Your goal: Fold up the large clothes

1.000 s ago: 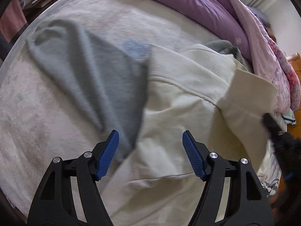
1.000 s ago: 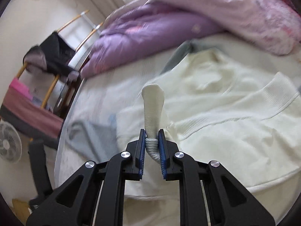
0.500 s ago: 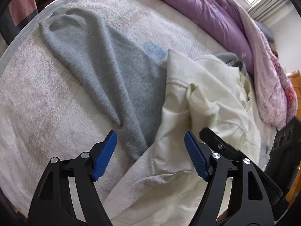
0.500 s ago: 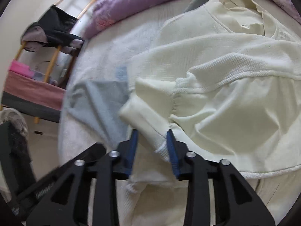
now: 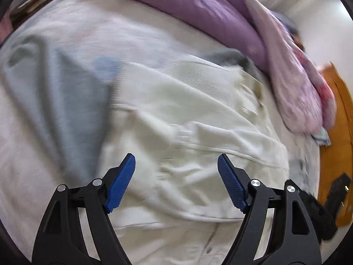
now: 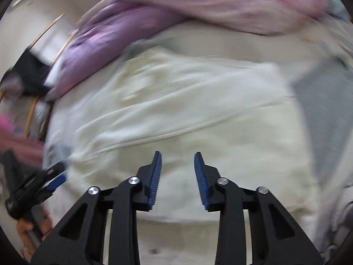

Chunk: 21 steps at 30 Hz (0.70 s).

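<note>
A cream sweatshirt (image 5: 198, 132) lies spread across the middle of the bed (image 5: 77, 33), one sleeve laid over its body, so the folding looks begun but far from finished; the hem and far side seem still to fold; the left gripper (image 5: 176, 181) hovers above it with jaws wide apart and empty; the right gripper (image 6: 177, 176) hovers with jaws parted, gripping nothing; a grey garment (image 5: 66, 110) lies beside the sweatshirt; a purple quilt (image 5: 209, 15) is heaped along the bed's far edge; pale walls and an orange wooden cabinet (image 5: 337, 132) lie beyond; both views are blurred.
</note>
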Tool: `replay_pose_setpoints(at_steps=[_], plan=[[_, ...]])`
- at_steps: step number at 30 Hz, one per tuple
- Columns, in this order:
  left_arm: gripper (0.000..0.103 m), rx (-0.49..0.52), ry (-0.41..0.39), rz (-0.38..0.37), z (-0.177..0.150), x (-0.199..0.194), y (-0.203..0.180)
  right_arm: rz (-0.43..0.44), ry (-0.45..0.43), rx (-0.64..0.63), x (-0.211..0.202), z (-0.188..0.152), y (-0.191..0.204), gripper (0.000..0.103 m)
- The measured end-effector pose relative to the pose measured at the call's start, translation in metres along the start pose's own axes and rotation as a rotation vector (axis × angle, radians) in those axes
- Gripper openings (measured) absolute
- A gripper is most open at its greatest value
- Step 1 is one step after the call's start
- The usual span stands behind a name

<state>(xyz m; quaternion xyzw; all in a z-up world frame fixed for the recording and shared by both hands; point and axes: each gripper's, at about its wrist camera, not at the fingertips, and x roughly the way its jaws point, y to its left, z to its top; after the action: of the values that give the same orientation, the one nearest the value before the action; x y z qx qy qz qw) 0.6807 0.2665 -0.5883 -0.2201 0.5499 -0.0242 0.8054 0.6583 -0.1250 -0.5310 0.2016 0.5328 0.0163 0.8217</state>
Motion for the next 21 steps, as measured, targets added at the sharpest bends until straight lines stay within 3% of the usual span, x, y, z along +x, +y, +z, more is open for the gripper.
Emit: replay_pose_setpoints(at_steps=[2, 5, 7, 9, 10, 14, 15, 18, 20, 21], plan=[[0.078, 0.062, 0.067, 0.008, 0.0, 0.023, -0.012, -0.057, -0.01, 0.033, -0.003, 0.007, -0.032, 0.024], [0.074, 0.056, 0.134, 0.158, 0.0, 0.061, -0.002, -0.074, 0.043, 0.12, 0.008, 0.012, -0.077, 0.023], [0.069, 0.007, 0.123, 0.151, 0.001, 0.065, 0.009, -0.073, 0.105, 0.157, 0.026, 0.008, -0.096, 0.017], [0.068, -0.009, 0.119, 0.144, 0.002, 0.064, 0.012, -0.066, 0.161, 0.188, 0.042, 0.002, -0.107, 0.006], [0.068, -0.008, 0.123, 0.143, 0.002, 0.064, 0.012, -0.058, 0.164, 0.202, 0.045, 0.001, -0.111, 0.005], [0.069, -0.021, 0.148, 0.117, 0.009, 0.058, 0.012, -0.067, 0.212, 0.205, 0.042, 0.009, -0.108, 0.005], [0.069, -0.044, 0.14, 0.092, 0.014, 0.052, 0.015, -0.066, 0.207, 0.193, 0.038, 0.013, -0.105, 0.011], [0.076, -0.103, 0.077, 0.049, 0.035, 0.029, 0.028, -0.047, 0.148, 0.138, 0.02, 0.03, -0.092, 0.011], [0.077, -0.118, 0.05, 0.072, 0.052, 0.023, 0.036, -0.05, 0.109, 0.103, 0.012, 0.046, -0.087, 0.012], [0.077, -0.119, 0.046, 0.085, 0.059, 0.022, 0.038, -0.057, 0.103, 0.093, 0.012, 0.056, -0.09, 0.017]])
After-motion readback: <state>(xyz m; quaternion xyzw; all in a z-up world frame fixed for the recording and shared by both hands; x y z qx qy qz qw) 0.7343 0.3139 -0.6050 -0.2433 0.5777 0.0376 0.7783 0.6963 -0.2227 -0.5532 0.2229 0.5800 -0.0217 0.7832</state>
